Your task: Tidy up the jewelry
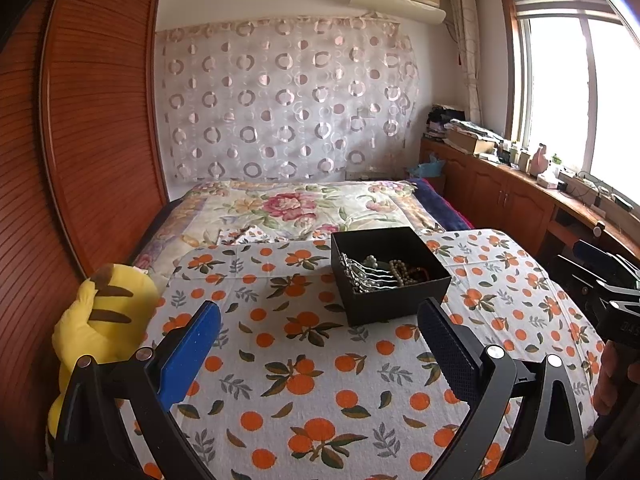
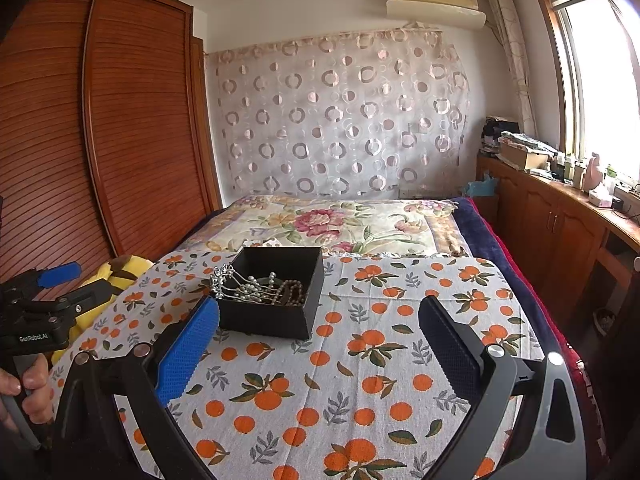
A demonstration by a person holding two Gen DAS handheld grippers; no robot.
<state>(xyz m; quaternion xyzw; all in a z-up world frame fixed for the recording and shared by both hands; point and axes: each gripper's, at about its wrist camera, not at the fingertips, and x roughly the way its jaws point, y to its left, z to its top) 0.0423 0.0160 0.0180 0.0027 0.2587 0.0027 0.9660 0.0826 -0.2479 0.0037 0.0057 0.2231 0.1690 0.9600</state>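
Box (image 2: 276, 300) holds jewelry (image 2: 256, 290); plush toy (image 1: 104, 320) beside cloth (image 1: 304, 360).

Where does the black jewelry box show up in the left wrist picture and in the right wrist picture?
Left wrist view: the black jewelry box sits right of center on the orange-print cloth, beyond the fingertips of the open left hand-held gripper.
Right wrist view: the box sits left of center, just past the blue finger of the open right hand-held gripper.
Shared landmark: the yellow plush toy at the cloth's left edge.
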